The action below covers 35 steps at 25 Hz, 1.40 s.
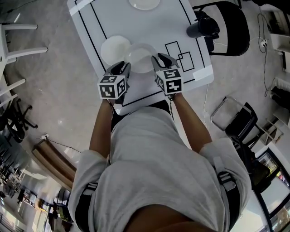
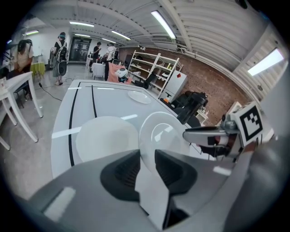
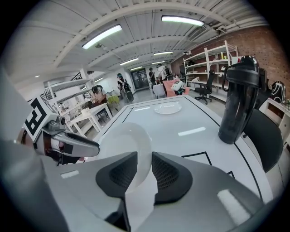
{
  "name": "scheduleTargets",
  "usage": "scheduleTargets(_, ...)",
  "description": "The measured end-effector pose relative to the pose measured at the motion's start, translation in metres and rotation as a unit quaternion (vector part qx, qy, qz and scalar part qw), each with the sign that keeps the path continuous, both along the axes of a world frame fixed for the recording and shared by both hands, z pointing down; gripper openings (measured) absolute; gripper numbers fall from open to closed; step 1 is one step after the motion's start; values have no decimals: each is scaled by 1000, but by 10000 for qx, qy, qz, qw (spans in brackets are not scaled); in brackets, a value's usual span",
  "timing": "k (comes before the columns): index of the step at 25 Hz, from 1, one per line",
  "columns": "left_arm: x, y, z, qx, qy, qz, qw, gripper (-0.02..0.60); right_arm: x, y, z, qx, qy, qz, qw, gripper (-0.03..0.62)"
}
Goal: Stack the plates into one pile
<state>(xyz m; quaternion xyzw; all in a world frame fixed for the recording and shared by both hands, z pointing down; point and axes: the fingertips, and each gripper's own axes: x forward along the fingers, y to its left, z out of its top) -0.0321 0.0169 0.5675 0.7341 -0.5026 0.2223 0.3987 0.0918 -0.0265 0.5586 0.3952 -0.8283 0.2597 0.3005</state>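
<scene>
Head view shows a white plate (image 1: 141, 58) gripped at opposite rims by the left tool (image 1: 121, 68) and the right tool (image 1: 159, 61), each clamped narrowly on its edge. It sits just beside a second plate (image 1: 113, 49) lying on the white, black-lined counter (image 1: 136, 27). Both forearms (image 1: 102, 127) reach forward, with the tools angled down. A third plate (image 1: 144, 3) and a black shaker bottle (image 1: 199, 26) stand farther off. Shelving (image 2: 152, 68) lines a brick wall (image 2: 213, 86).

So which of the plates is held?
The near plate, held at its rim by left gripper and right gripper; left plate and far plate lie flat.
</scene>
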Motion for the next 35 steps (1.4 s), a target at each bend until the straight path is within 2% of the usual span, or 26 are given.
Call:
scheduleTargets(17, -51, 3, -5, 45, -21, -317, 9995, 97, -52, 0, -4, 17, 6, -328, 9995, 106)
scheduleTargets(29, -91, -3, -5, 36, -10, -282, 9996, 94, -91, -2, -3, -12, -9, -255, 9997, 107)
scheduleTargets(35, -107, -4, -2, 10, 39, -123, 9999, 91, -105, 2, 2, -35, -10, -81, 10000, 110)
